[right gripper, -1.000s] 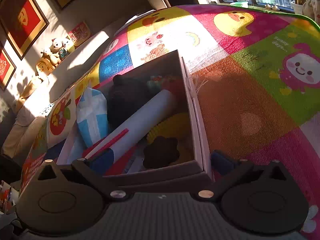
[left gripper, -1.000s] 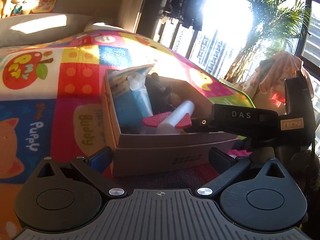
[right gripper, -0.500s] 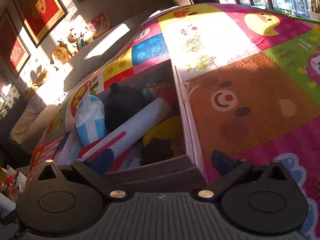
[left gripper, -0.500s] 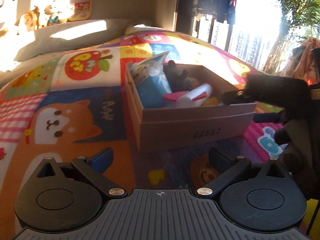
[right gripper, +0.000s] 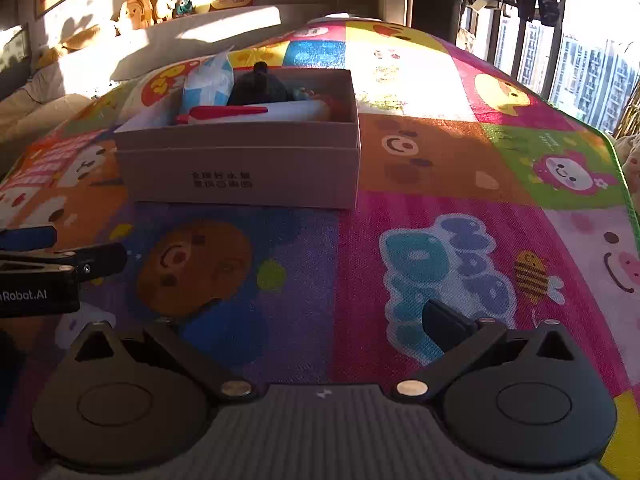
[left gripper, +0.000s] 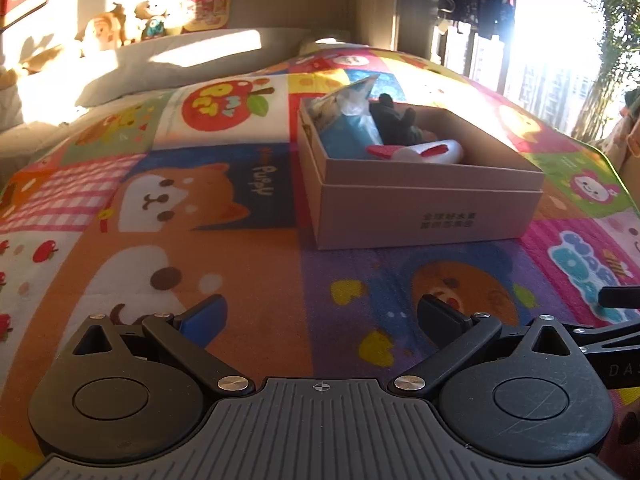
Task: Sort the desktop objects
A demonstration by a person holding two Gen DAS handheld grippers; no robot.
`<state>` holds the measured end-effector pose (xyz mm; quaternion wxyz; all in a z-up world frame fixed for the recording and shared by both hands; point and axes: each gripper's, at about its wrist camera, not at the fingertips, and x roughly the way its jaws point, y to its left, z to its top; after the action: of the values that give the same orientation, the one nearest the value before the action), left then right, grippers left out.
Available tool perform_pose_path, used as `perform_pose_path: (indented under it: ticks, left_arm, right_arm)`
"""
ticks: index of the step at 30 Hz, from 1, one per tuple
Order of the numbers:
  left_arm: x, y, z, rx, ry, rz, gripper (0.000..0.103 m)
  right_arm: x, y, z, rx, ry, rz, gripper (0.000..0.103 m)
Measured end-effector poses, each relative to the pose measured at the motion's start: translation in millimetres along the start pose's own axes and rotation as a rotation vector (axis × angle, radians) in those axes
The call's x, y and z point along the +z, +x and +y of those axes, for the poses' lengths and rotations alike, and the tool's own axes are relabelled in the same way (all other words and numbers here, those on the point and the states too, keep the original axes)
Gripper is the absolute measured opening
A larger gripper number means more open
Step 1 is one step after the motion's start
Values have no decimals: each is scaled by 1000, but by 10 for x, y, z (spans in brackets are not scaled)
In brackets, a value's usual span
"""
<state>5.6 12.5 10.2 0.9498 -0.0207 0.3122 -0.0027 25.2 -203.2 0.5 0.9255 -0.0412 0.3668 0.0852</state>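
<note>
Both grippers (left gripper: 322,316) (right gripper: 316,320) gape empty before the full beige cardboard box (left gripper: 424,208).

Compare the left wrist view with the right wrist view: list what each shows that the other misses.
Left wrist only: the puppy panel on the mat and a palm by the window.

Right wrist only: the bee and pig face on the mat, and towers outside.

Both: the box holding a white tube, a blue pack and a dark plush; the bear panel; plush toys on the ledge. Both tongs, left and right, are open and empty.
</note>
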Motion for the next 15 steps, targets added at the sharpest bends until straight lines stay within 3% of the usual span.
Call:
perform_pose_path:
  ticks: [2,4,7,15]
  left_arm:
    - [24,51,30,17,1,2,103]
    - [37,144,37,10,6,52,103]
    - [44,186,-27,15,53,57,103]
    - [53,228,-45,13,61,58,103]
  right_arm:
    - [28,31,-36,1,28,1,103]
    - [51,65,-33,-14,42,-1,103]
    - [86,130,5,-51,70,-17,103]
    - [84,171,11,-56,85,-61,103]
